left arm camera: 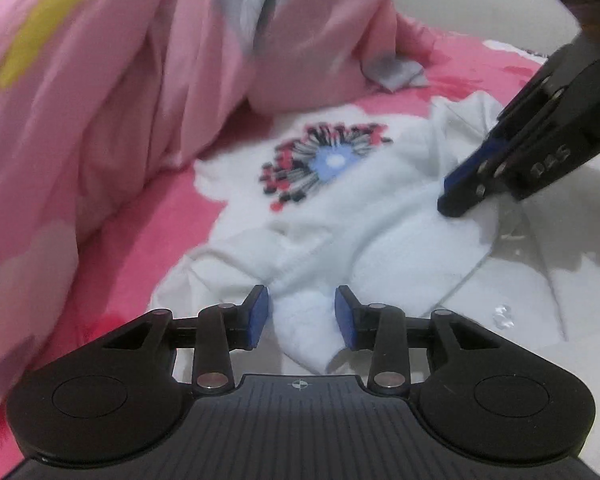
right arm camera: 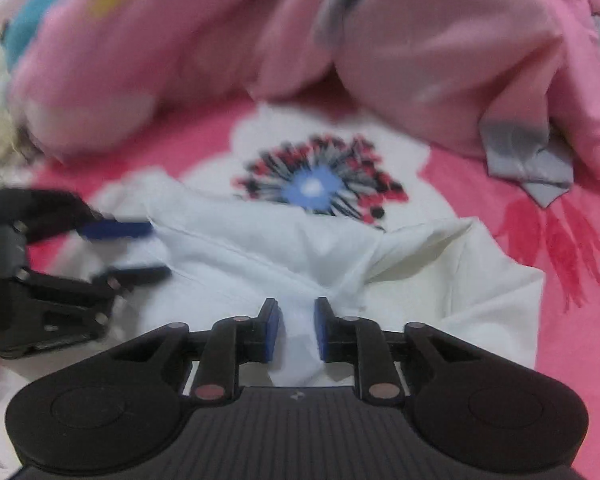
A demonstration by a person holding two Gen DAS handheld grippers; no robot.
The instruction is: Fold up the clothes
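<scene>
While both grippers are pointing down at the bed, the left gripper (left arm camera: 301, 317) is standing part open with a bunch of the white garment (left arm camera: 380, 216) between its blue pads; whether they are pressing it I cannot tell. The right gripper (right arm camera: 297, 330) is standing narrower, its pads sitting close on a fold of cloth. This white garment is lying crumpled on the pink bedsheet (right arm camera: 480, 184), so its long way is unclear. Farther back, a pink quilt (right arm camera: 440, 60) is lying heaped.
</scene>
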